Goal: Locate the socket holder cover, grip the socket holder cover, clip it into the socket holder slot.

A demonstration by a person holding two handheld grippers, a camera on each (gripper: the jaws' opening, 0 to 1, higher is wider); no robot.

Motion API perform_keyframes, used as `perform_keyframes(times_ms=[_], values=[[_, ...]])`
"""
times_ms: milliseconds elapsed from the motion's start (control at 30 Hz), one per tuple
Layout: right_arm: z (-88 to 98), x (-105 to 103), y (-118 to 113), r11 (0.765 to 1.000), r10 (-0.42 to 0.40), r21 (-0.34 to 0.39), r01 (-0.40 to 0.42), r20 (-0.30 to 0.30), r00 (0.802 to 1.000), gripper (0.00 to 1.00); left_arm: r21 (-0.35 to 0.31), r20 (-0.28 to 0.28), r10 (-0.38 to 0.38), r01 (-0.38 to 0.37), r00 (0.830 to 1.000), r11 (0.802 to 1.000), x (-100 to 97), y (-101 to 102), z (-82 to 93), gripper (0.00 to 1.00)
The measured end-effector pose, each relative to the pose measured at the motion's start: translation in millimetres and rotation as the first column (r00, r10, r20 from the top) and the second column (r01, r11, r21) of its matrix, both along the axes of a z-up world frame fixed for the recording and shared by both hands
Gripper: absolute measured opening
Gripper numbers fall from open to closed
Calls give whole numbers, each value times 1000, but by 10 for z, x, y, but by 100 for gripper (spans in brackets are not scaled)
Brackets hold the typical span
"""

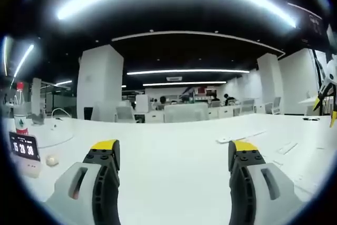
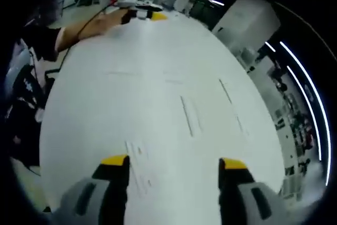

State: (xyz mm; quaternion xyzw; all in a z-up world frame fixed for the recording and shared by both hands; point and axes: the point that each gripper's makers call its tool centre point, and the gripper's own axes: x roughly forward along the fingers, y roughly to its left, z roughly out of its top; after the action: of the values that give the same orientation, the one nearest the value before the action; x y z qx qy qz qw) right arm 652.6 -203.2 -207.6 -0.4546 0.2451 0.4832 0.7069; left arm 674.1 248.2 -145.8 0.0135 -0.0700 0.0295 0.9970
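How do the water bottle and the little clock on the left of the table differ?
The water bottle stands tall and slim, with a red cap and green label; the clock is low and squat. The bottle is pale and see-through, the clock has a dark face with lit digits. The bottle sits farther back, the clock nearer the left claw. Both stand upright on the white table.

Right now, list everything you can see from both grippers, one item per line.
Table: one, white, under both grippers.
Strips: several, white, long, flat on the table ahead of the right gripper.
Bottle: one, red cap, table's far left.
Clock: one, dark, lit digits, below the bottle.
Chairs: several, white, beyond the table.
Arm: one, person's, reaching along the table.
Left gripper: grey, yellow tips, open.
Right gripper: grey, yellow tips, open.
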Motion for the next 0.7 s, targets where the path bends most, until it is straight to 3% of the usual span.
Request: perform_keyframes(times_ms=[367,700], values=[[-246,-130,20,992,63,-103,-72,-88,994,70,-5,12,-2,2,1000,1000,-13,9,38,83],[-593,-386,-85,963,105,-217,-157,-235,966,69,-2,9,-1,1,1000,1000,-23,-6,27,83]])
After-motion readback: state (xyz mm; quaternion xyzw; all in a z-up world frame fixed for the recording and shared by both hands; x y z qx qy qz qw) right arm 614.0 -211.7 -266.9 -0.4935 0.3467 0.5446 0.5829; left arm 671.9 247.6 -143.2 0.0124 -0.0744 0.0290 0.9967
